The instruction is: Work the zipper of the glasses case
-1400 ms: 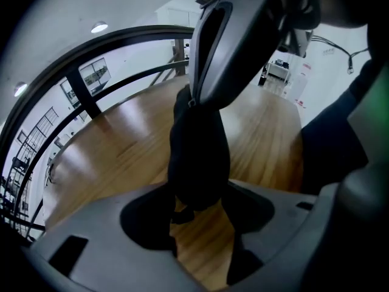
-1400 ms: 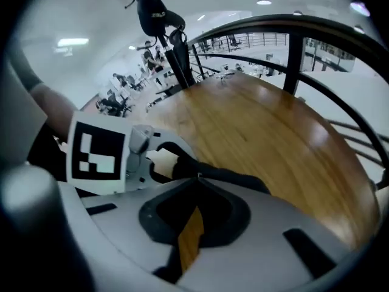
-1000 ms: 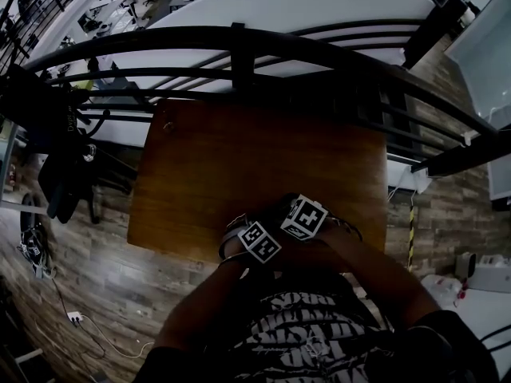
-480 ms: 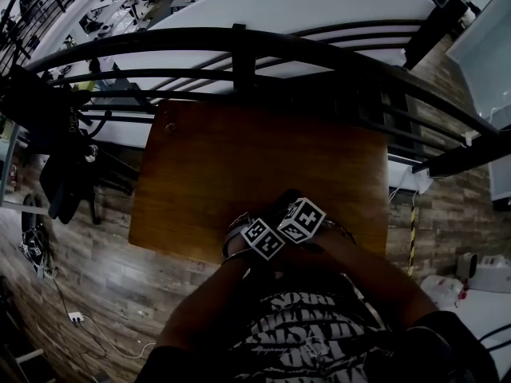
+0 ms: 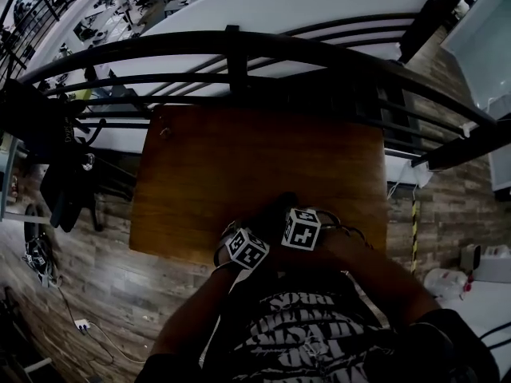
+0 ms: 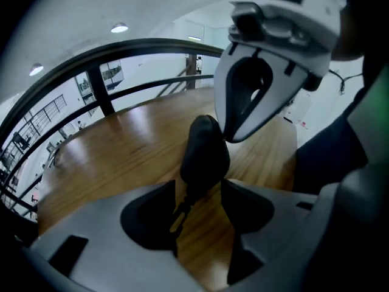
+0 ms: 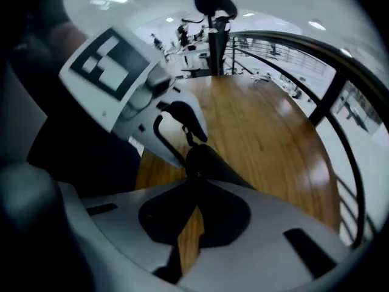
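Observation:
The black glasses case (image 5: 277, 209) lies near the front edge of the wooden table (image 5: 239, 158), between my two grippers. My left gripper (image 6: 197, 202) stands wide with the case's rounded end (image 6: 203, 154) between its pads, gripping it. A small metal tab (image 6: 180, 210) dangles below that end. My right gripper (image 7: 194, 178) is shut, its pads pinched together on the zipper pull at the edge of the case (image 7: 209, 163); the pull itself is hidden between them. The right gripper's white fingers (image 6: 243, 111) reach the case from above right.
A curved black railing (image 5: 239, 46) runs along the table's far side. A dark bag (image 5: 56, 174) hangs to the left over the plank floor. White containers (image 5: 447, 282) sit on the floor at the right. The person's patterned shirt (image 5: 303, 325) fills the near side.
Both grippers have drifted slightly toward the table's front edge, and the left one has moved a little left, away from the right. Both grips are unchanged.

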Tool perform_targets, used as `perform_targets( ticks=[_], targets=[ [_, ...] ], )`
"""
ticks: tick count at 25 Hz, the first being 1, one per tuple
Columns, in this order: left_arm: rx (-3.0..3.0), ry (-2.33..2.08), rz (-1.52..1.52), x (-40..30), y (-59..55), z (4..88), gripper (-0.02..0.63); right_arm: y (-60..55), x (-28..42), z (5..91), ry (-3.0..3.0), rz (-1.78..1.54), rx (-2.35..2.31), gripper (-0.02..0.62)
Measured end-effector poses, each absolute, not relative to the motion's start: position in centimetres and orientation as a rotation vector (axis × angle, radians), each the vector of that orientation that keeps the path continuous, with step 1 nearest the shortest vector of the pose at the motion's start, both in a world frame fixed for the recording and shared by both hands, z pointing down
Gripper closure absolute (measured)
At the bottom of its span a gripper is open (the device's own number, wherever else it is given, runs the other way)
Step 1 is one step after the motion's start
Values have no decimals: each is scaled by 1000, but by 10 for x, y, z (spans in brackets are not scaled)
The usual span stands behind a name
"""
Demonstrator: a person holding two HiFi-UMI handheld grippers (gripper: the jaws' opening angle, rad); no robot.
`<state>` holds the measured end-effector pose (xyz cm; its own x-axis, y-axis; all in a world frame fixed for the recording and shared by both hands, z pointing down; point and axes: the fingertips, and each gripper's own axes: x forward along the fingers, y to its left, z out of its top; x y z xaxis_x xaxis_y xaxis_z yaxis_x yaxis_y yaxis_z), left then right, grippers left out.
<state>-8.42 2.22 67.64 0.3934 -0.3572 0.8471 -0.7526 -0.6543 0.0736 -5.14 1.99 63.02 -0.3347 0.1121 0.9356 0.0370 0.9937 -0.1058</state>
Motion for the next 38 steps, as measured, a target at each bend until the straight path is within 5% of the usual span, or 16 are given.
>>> perform_targets(
  ticks=[11,27,31,32,34,38],
  targets=[
    [2284,-805,1127,-101,9,662,366,27,-34,626,-1835,-232,-294,597],
    [2184,-771,1174,-32,37,680,430,-7,-50,617,-1982,-33,151,595],
    [2137,-810,1116,-26,34,685,436,-12,-32,620,-2000,339,312,594],
    [2132,-809,1102,-25,33,685,444,-14,-27,620,-2016,477,360,580],
    [2141,-798,1092,-22,31,685,454,-19,-18,621,-2021,684,438,453],
    [2168,-748,1100,-13,34,687,459,-23,0,630,-1977,912,548,411]
  ],
)
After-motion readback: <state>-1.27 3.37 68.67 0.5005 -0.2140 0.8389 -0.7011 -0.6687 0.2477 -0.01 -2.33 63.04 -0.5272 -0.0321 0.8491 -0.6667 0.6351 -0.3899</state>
